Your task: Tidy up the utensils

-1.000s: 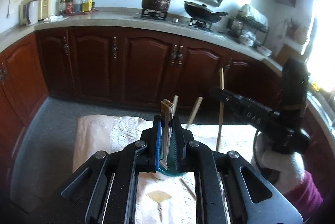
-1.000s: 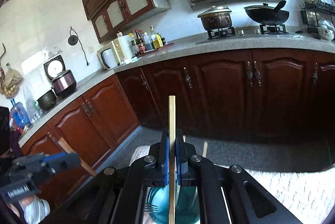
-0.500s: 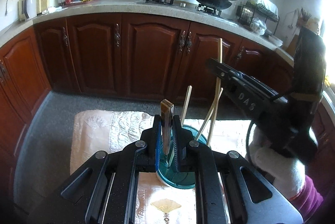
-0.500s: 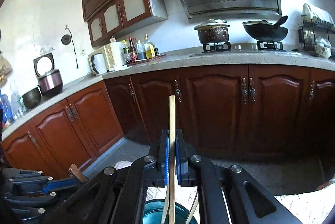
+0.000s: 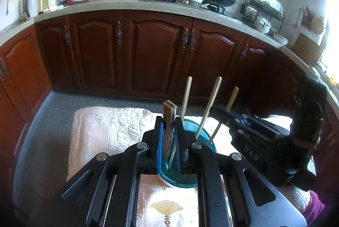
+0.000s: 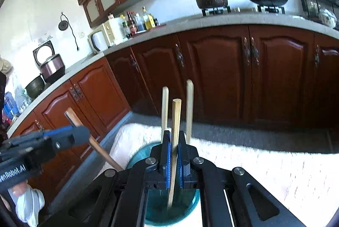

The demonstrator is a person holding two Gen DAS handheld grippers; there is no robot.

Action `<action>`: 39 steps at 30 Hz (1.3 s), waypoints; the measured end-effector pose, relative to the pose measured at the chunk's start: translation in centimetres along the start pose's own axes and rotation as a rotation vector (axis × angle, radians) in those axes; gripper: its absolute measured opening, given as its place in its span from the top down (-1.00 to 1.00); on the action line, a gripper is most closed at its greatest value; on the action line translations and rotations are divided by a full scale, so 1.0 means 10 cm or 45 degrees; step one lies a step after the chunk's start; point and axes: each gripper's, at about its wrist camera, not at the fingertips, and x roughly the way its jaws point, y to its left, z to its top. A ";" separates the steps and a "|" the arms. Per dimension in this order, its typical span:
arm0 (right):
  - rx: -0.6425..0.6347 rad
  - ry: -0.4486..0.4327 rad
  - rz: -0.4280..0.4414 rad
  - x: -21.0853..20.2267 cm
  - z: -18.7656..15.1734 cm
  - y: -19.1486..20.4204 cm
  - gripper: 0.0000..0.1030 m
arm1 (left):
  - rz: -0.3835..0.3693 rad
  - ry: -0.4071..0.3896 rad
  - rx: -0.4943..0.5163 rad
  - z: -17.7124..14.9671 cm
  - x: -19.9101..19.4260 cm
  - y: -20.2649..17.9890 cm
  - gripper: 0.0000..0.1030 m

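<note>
Chopsticks are what this moment turns on. Your right hand-held gripper [image 6: 173,160] is clamped on one chopstick [image 6: 175,131] and holds it upright, its lower end already down inside the teal cup [image 6: 137,158], so that the stick only has to slide down once you let go. Two more chopsticks [image 6: 189,108] already lean in that cup just behind it, which suggests the cup is where the sticks are being gathered.

Your left hand-held gripper [image 5: 169,145] is clenched on a flat wooden handle [image 5: 169,121], darker and wider than the chopsticks. You hold it upright directly over the near side of the same cup [image 5: 208,143], probably so that it can go in next. What sits at its lower end is hidden by the jaws, so I cannot tell which utensil it is.

Seen from the left, three sticks [image 5: 208,108] rise from the cup and fan toward the right, the rightmost passing beside the right hand-held gripper [image 5: 239,122]. The cup stands on a pale patterned cloth [image 5: 99,127] that covers the tabletop, near its far end.

Both tools crowd the one opening, so my judgement is that you should release the chopstick and draw the right side clear before you lower the handle. Otherwise the handle could knock the leaning sticks or tip the cup, which looks light.
</note>
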 end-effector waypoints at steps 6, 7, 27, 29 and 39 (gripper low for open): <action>0.101 0.047 0.049 -0.12 -0.03 -0.15 0.91 | -0.001 0.013 0.024 -0.03 -0.03 -0.09 0.83; 0.098 0.068 0.050 -0.11 -0.03 -0.14 0.91 | -0.003 0.012 0.025 -0.03 -0.03 -0.10 0.82; 0.247 0.176 0.017 -0.47 -0.30 -0.50 0.16 | 0.015 0.103 -0.058 -0.12 0.21 -0.04 0.22; 0.263 0.173 0.015 -0.55 -0.35 -0.54 0.16 | 0.010 0.083 -0.063 -0.11 0.13 -0.04 0.08; 0.226 0.192 -0.006 -0.82 -0.52 -0.41 0.16 | 0.028 0.027 -0.041 -0.31 -0.23 -0.20 0.00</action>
